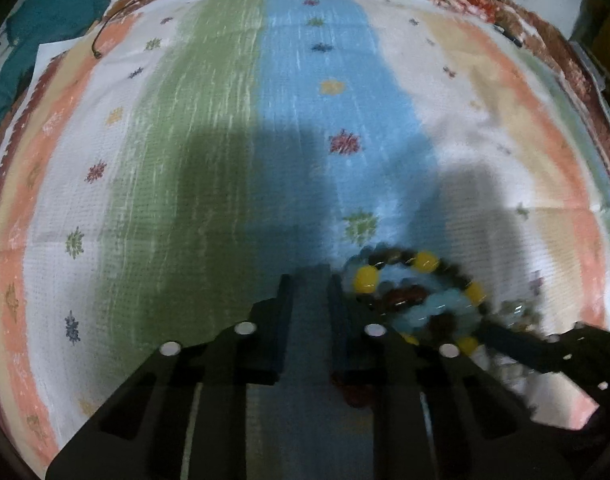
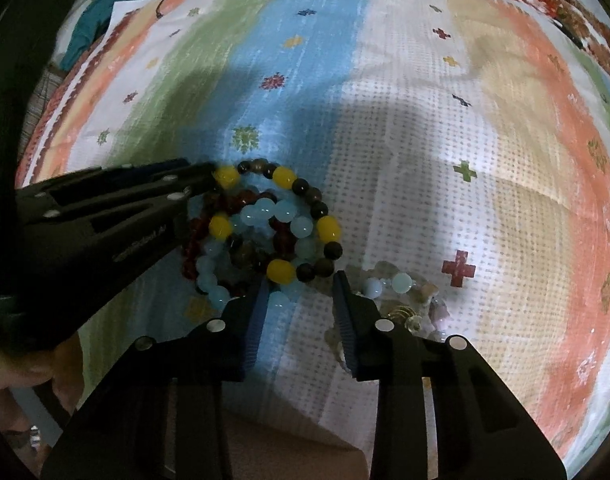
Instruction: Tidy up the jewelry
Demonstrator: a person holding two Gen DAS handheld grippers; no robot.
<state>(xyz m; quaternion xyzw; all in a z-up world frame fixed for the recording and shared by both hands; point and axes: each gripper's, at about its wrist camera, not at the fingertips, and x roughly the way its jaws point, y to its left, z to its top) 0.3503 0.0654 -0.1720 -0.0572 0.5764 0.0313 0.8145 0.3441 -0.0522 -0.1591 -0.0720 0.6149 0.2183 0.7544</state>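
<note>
Where round glossy beads (image 2: 265,224) pile, woven cloth (image 2: 425,160).

Your striped cloth (image 2: 425,128) carries heaped bead bracelets (image 2: 265,224); pale beads (image 2: 401,282) lie just beside; teal fabric (image 1: 45,20) sits at the far corner.
</note>
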